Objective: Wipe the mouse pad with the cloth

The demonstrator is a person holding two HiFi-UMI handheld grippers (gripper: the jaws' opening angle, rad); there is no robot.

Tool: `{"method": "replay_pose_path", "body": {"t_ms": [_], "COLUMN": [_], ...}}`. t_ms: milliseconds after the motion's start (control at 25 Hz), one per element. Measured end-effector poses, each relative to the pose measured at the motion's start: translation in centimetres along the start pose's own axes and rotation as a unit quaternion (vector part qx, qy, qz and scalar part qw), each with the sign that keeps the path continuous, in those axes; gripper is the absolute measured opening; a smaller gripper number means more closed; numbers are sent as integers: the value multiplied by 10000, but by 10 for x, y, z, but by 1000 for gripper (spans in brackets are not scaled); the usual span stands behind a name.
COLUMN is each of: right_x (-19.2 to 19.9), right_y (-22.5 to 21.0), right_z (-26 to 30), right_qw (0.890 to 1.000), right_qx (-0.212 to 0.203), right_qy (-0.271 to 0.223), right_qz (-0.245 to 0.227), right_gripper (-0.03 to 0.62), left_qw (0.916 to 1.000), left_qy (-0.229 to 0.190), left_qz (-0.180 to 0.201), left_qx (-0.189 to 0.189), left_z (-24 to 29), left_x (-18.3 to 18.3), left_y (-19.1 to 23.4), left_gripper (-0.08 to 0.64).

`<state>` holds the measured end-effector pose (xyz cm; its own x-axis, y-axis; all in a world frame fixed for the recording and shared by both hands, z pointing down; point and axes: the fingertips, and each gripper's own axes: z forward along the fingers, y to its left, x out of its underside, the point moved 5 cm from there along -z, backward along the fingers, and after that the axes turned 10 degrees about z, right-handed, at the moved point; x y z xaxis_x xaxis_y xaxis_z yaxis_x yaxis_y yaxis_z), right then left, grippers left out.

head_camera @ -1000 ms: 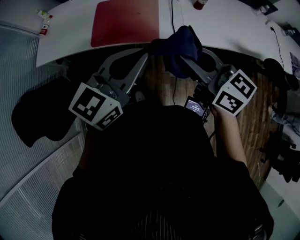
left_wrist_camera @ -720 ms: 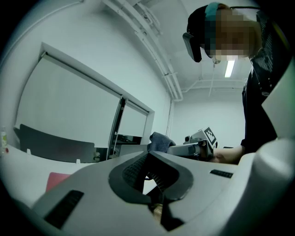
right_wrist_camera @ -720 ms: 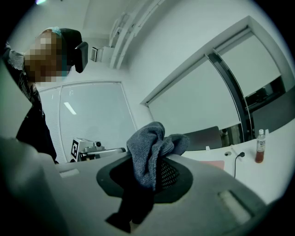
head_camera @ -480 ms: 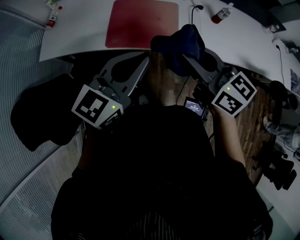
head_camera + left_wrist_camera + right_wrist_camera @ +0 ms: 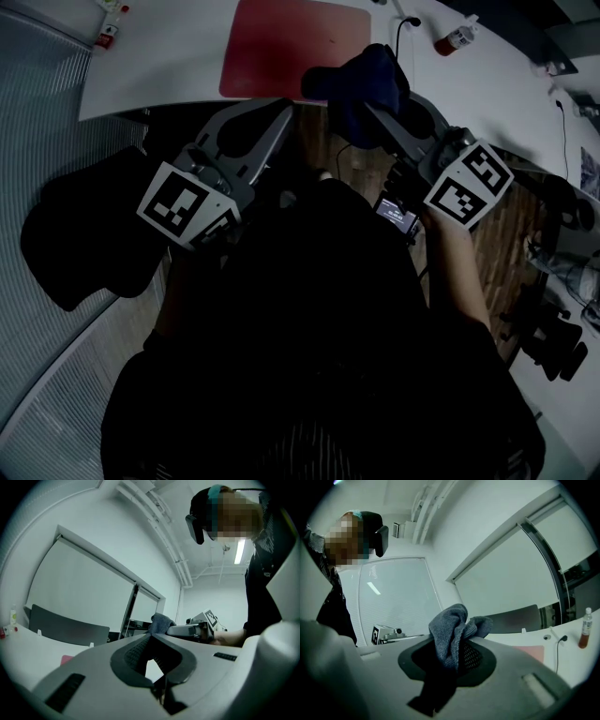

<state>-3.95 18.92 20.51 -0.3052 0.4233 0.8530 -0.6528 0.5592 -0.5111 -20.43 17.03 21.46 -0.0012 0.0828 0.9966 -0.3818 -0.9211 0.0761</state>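
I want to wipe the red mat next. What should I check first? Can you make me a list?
1. Cloth gripped: ok. The right tongs are shut on it, and part of it hangs below them.
2. Left tongs out of the way: ok. They are shut with nothing in them, near the table edge and beside the mat.
3. Mouse pad free of things: ok. It lies flat with nothing standing on it.
4. Cloth on the pad: not ok. It is held up at the pad's near edge, and the pad lies ahead of it.
5. Bottle clear of the wiping path: ok. It stands off to the pad's right.
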Motion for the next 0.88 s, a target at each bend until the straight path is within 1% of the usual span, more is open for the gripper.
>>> {"method": "replay_pose_path", "body": {"t_ms": [80, 200, 320, 520, 880], "right_x": [0, -2, -8, -24, -66], "right_y": [-7, -19, -31, -54, -106], "right_z": [4, 6, 14, 37, 81], "right_qw": [10000, 9999, 9998, 9999, 9993], "right_qx": [43, 95, 123, 24, -321], "right_qy": [-23, -26, -21, 44, 164], "right_qz": [59, 104, 133, 148, 114], "right_gripper": [87, 87, 87, 87, 87], "left_qw": [9999, 9999, 9999, 9998, 9990], "left_qy": [-47, 15, 67, 164, 165], "left_qz": [-73, -85, -99, -72, -23], "left_qx": [53, 134, 118, -84, -416], "left_z": [3, 10, 17, 30, 71], "left_x": [4, 9, 9, 6, -9], "left_y": [7, 12, 24, 52, 104], "left_gripper": [6, 6, 6, 6, 6]}}
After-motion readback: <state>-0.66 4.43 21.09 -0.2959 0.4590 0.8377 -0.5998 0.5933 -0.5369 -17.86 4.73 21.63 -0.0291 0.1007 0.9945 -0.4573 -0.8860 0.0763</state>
